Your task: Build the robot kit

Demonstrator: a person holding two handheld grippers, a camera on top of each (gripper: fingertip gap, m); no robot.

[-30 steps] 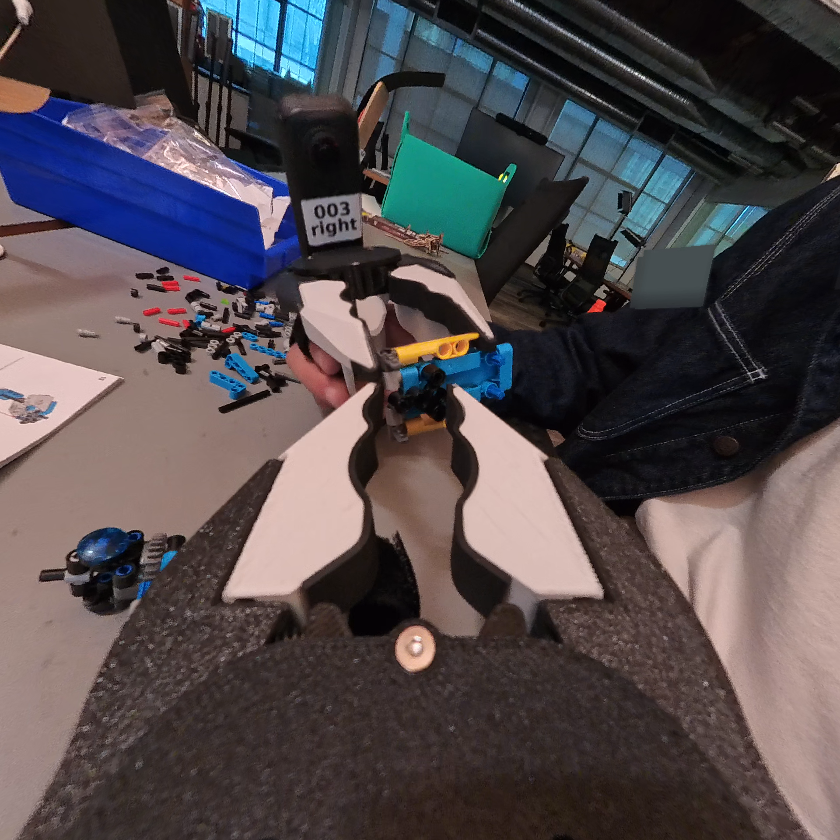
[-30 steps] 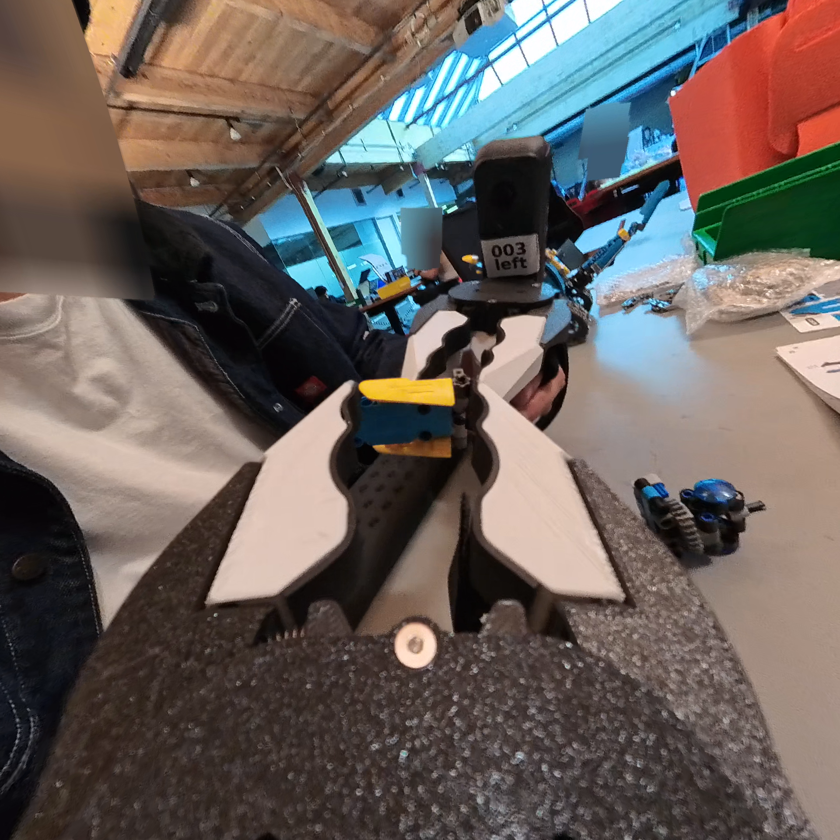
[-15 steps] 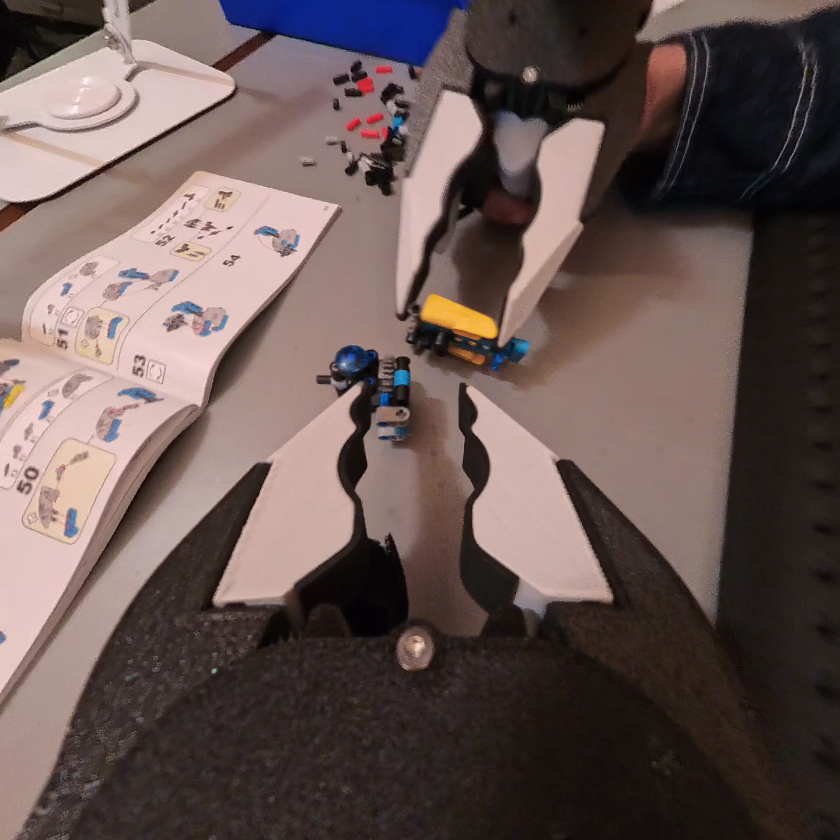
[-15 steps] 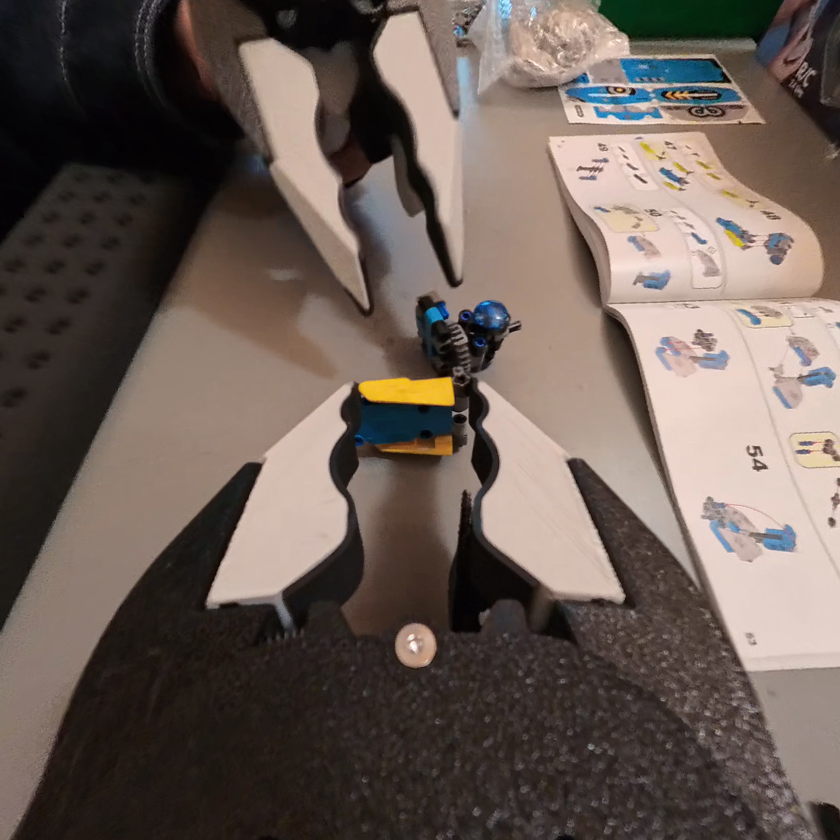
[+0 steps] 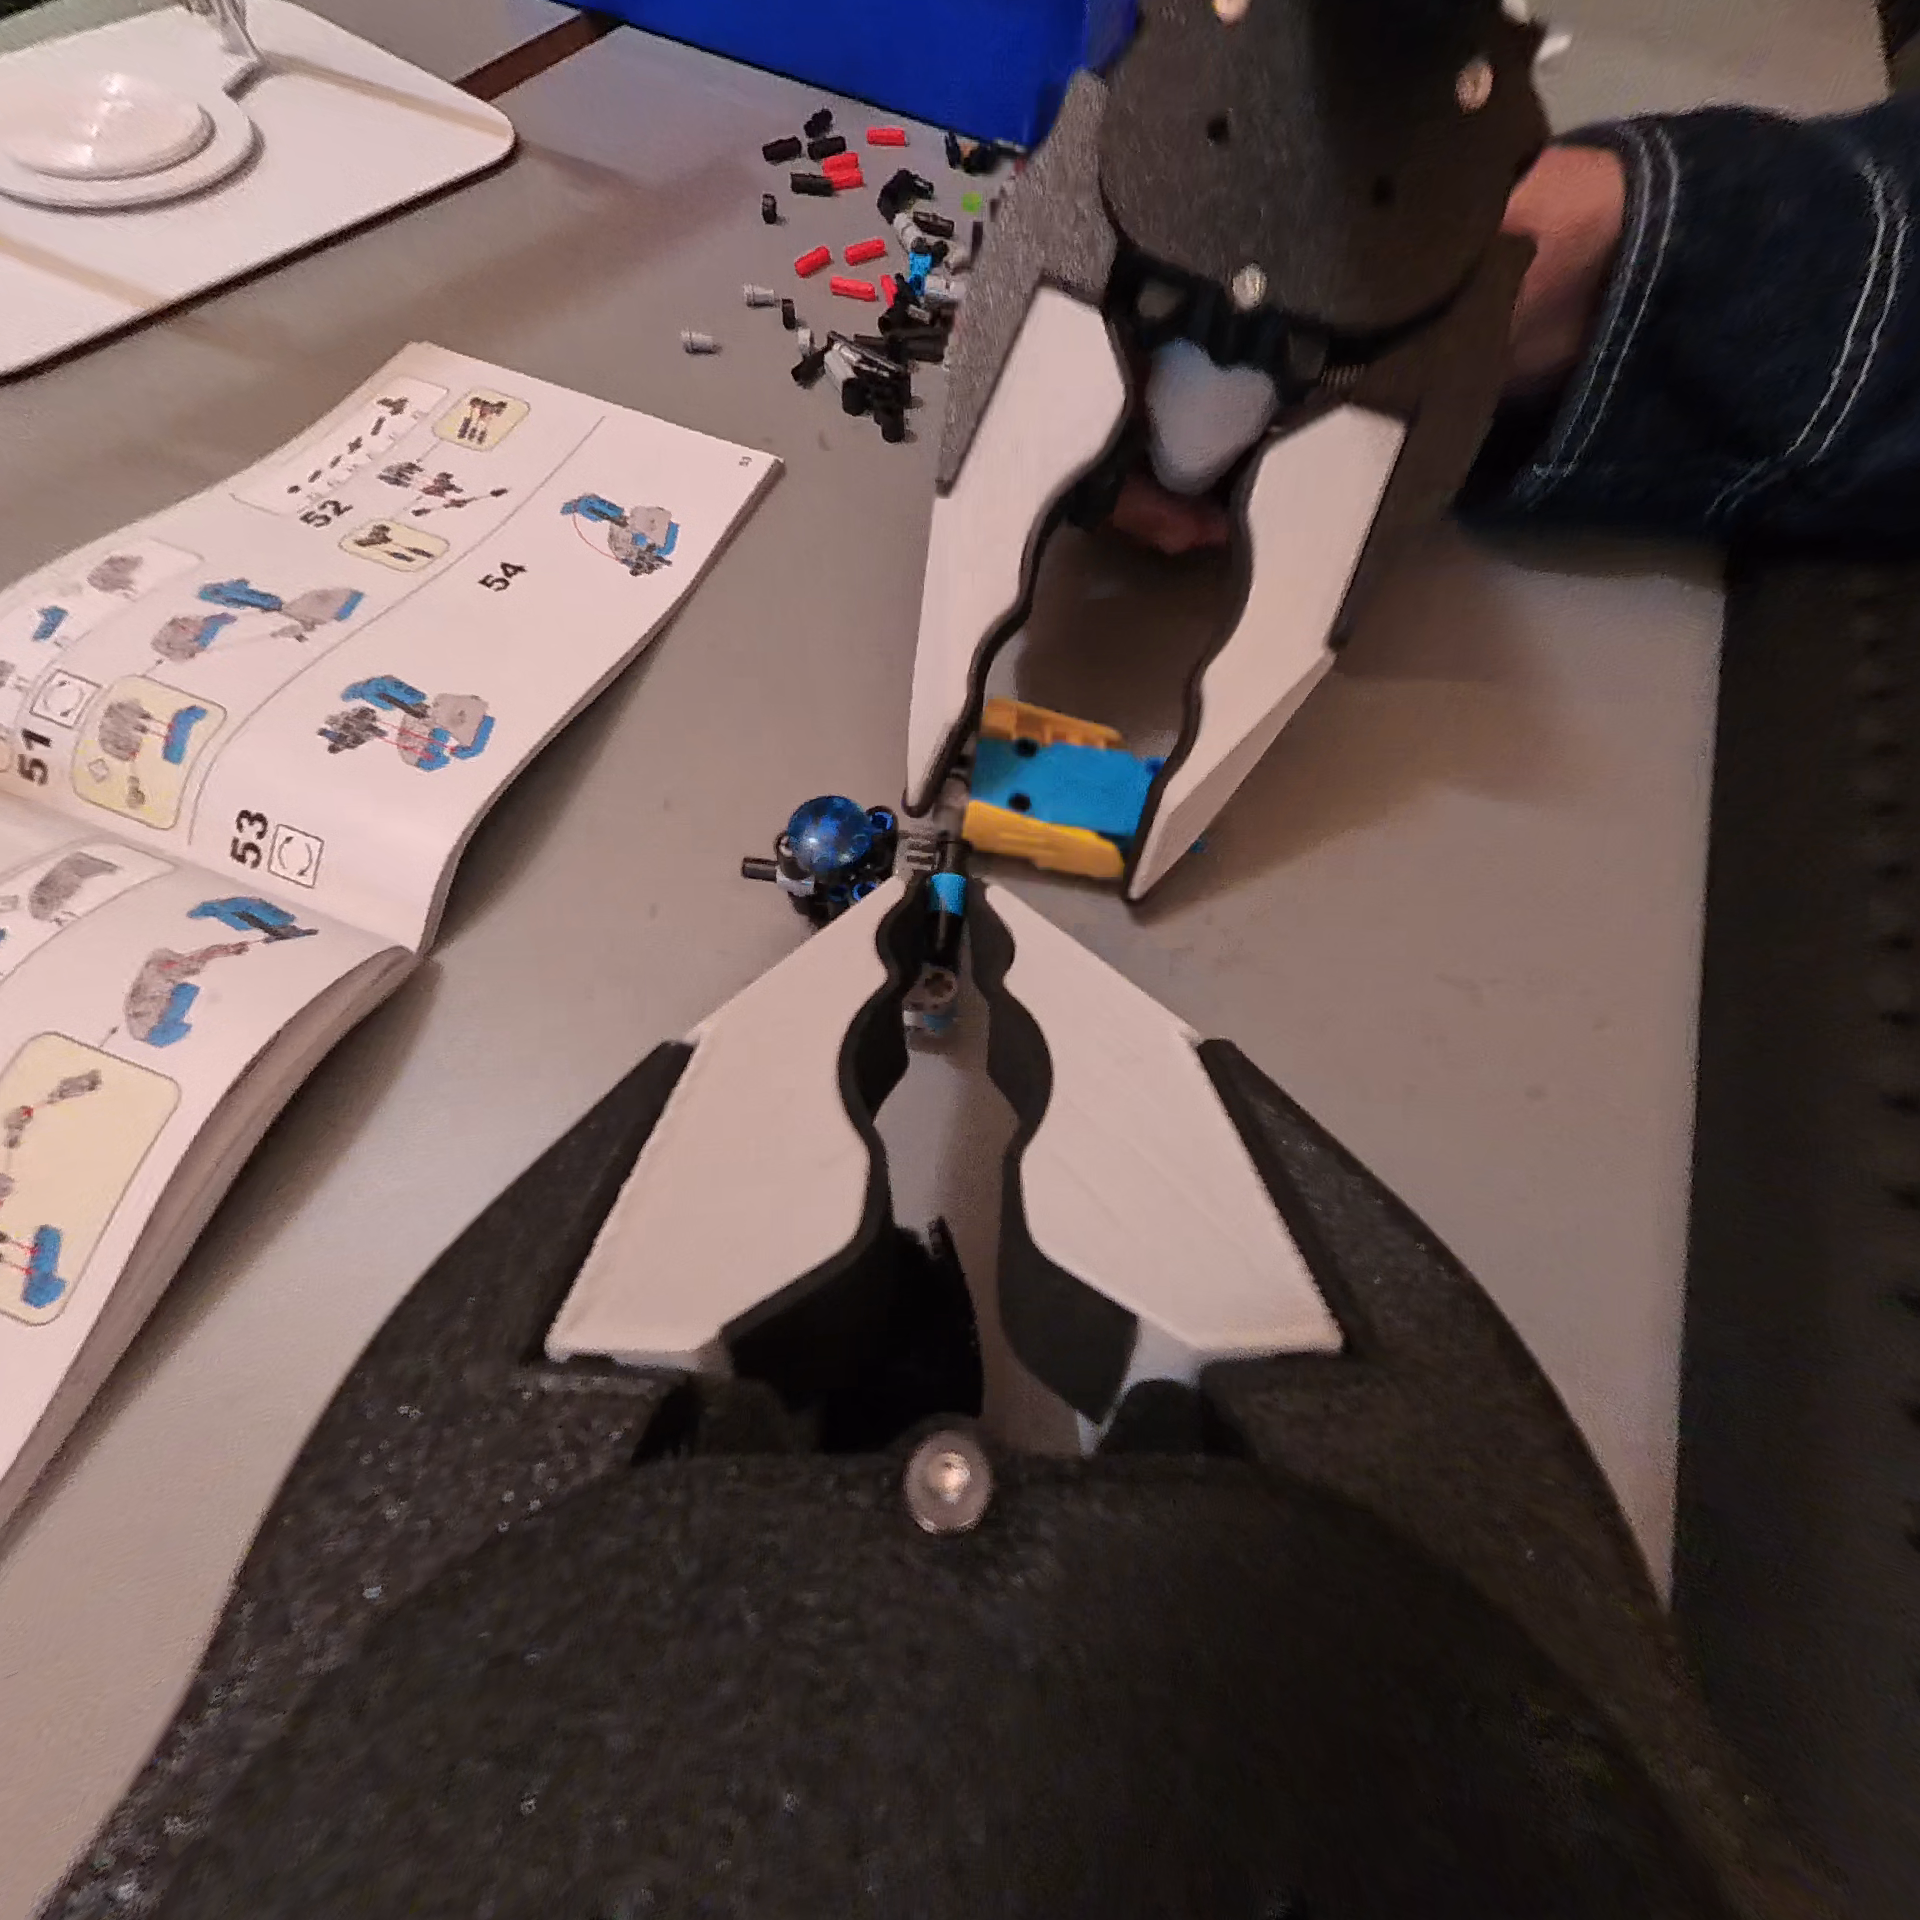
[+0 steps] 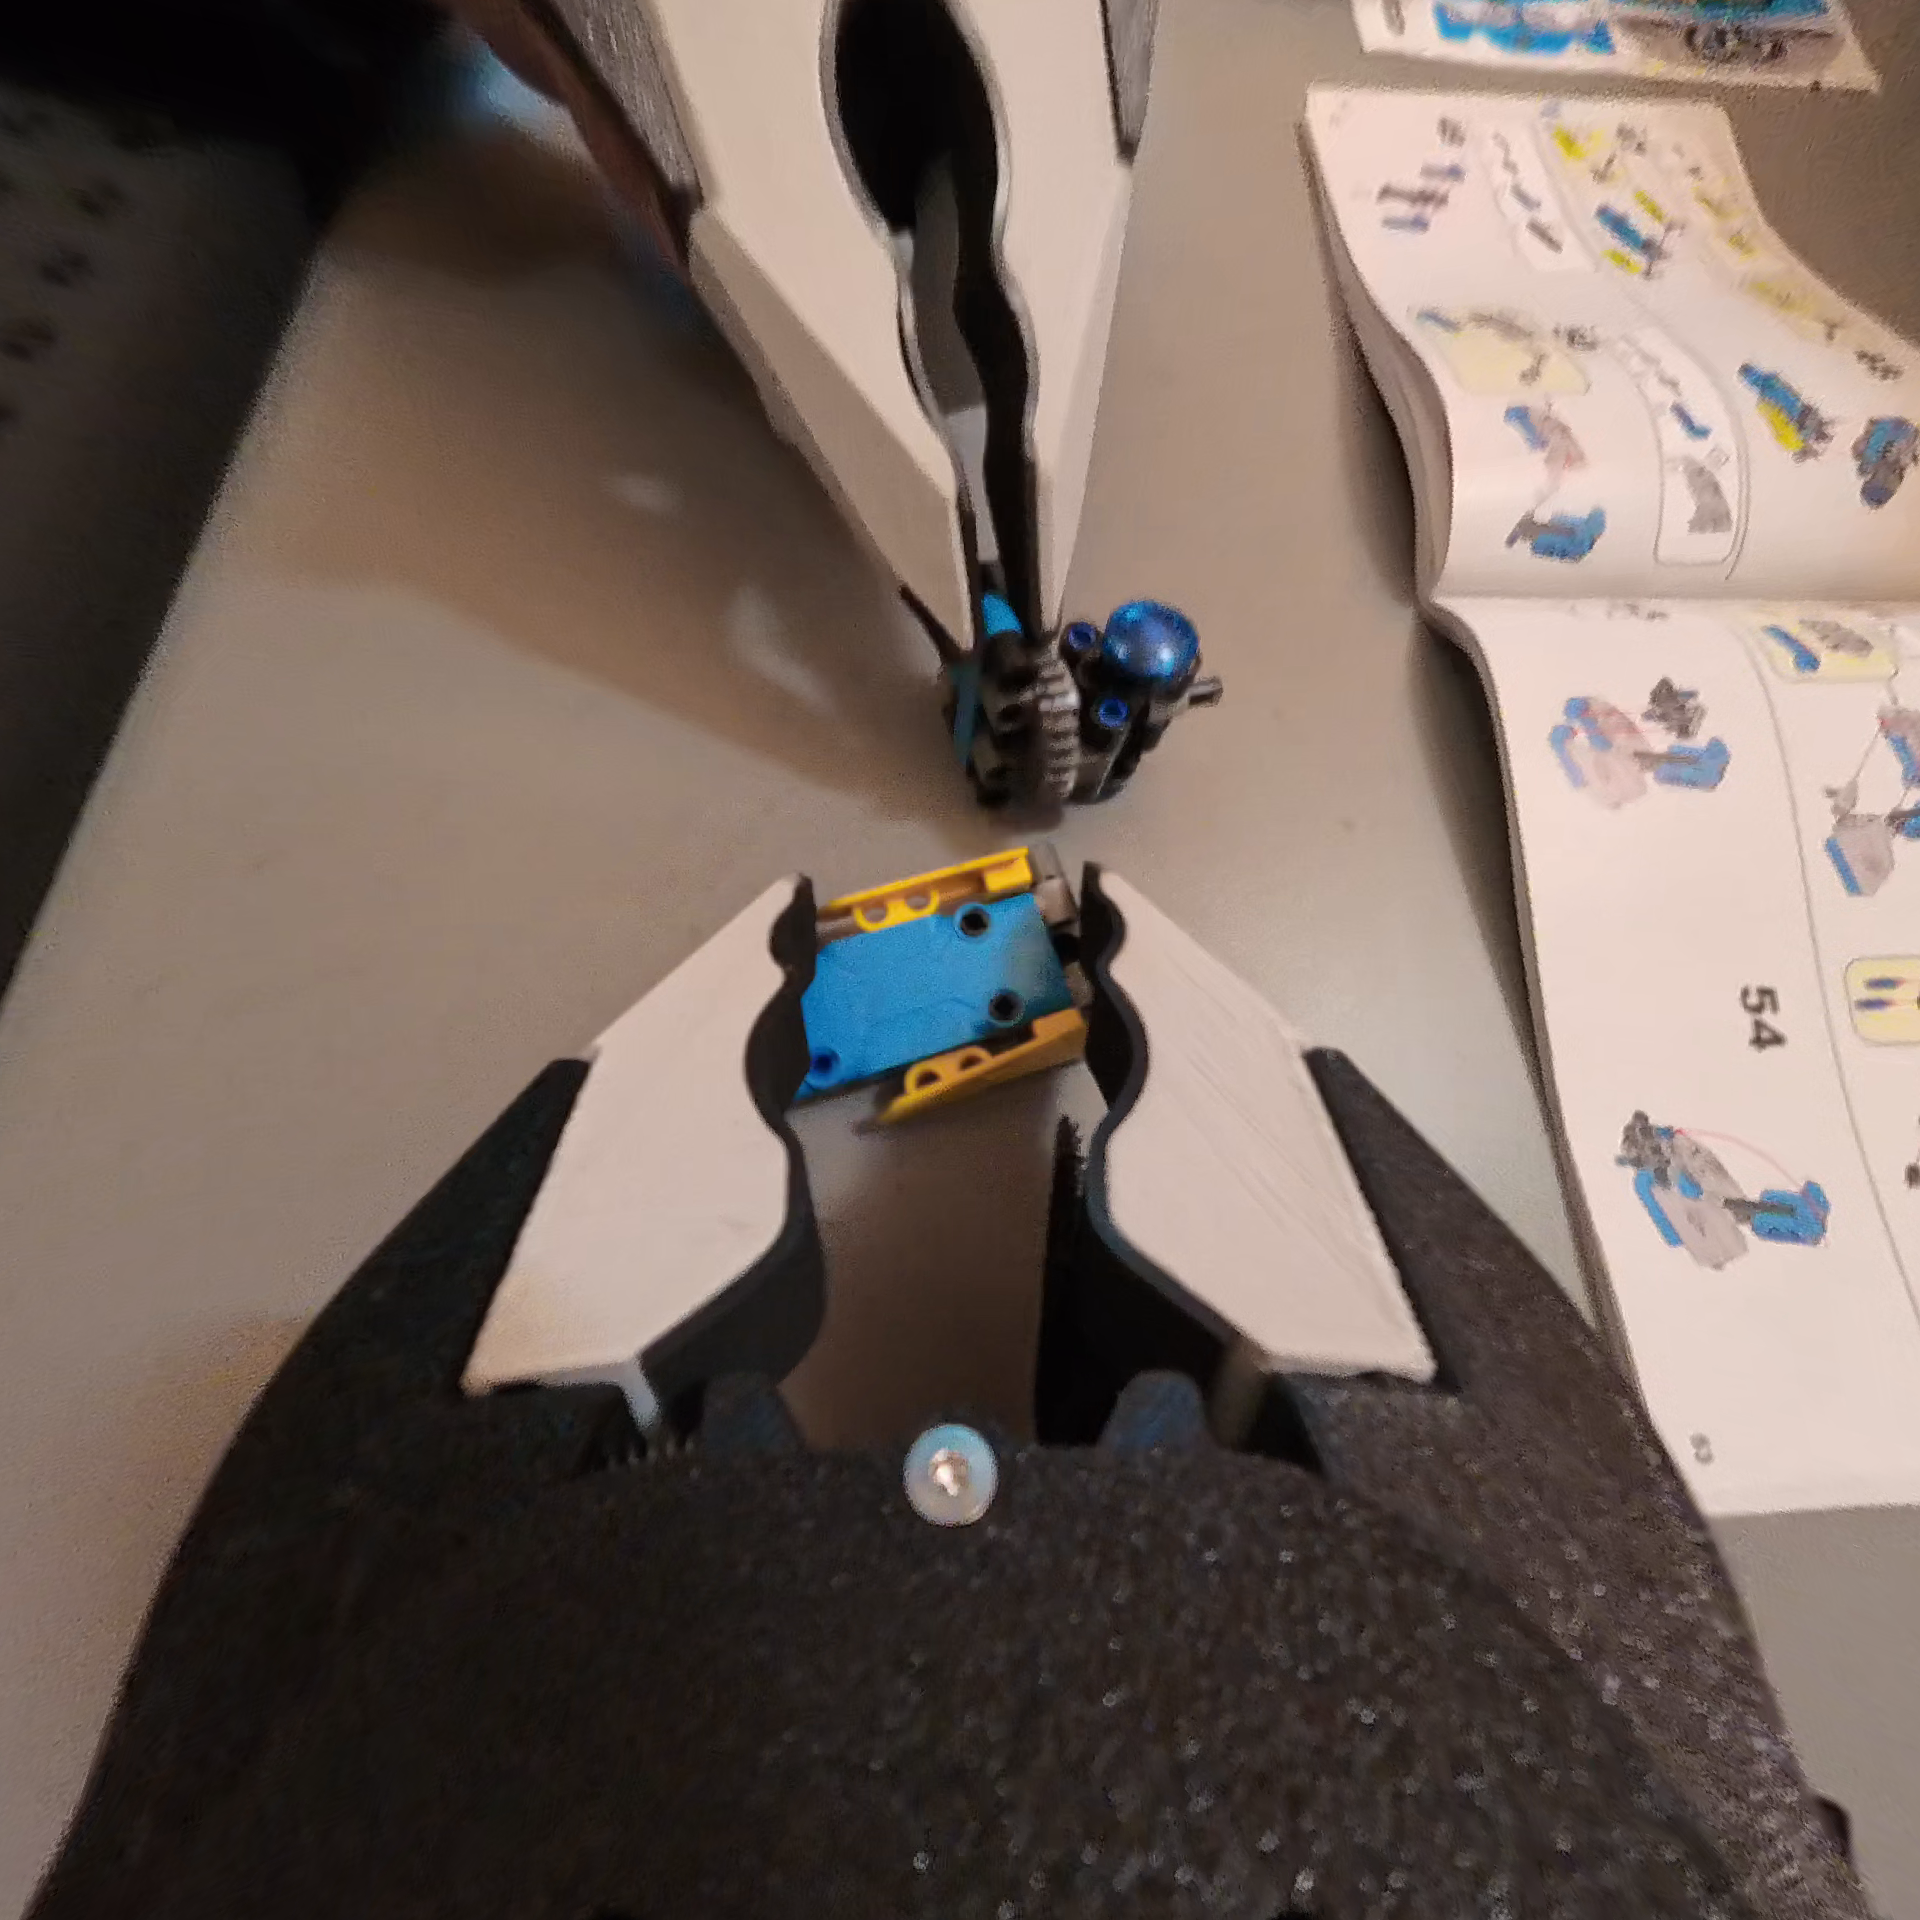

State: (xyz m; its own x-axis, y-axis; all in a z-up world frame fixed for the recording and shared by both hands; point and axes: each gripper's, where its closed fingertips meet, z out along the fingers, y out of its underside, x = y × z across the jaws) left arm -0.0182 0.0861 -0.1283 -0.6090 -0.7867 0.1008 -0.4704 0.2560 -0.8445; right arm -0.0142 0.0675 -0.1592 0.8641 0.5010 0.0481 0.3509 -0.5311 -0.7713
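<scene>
Left wrist view first: the left gripper [image 5: 940,914] points down at a grey table [image 5: 1403,987], its white fingers [image 5: 769,1122] drawn close and pinching the black, blue and grey end of a small brick assembly with a blue dome [image 5: 831,842]. The dome end sticks out to the left of the fingertips and the assembly rests on the table. Just beyond it, the right gripper [image 5: 1029,831] comes in from the far side with its fingers spread around a blue and yellow brick block [image 5: 1049,805]; both tips touch the block's ends. A hand in a dark denim sleeve [image 5: 1745,312] holds that gripper. An open instruction booklet [image 5: 312,727] lies to the left, loose red and black small parts [image 5: 873,270] are scattered farther back beside a blue bin [image 5: 935,52], and a white tray-like base [image 5: 208,177] sits at the far left. A dark perforated mat [image 5: 1808,1039] runs along the table's right edge.

Right wrist view: the right gripper [image 6: 940,894] clasps the blue and yellow brick block [image 6: 925,987] between its fingertips, the block tilted a little and low over the table [image 6: 416,831]; whether it touches the surface is unclear. Just ahead, apart from the block, the domed assembly [image 6: 1081,707] stands on the table, with the left gripper [image 6: 1003,613] reaching down from the top, fingers nearly together on the assembly's left side. The booklet [image 6: 1662,935] lies open to the right.
</scene>
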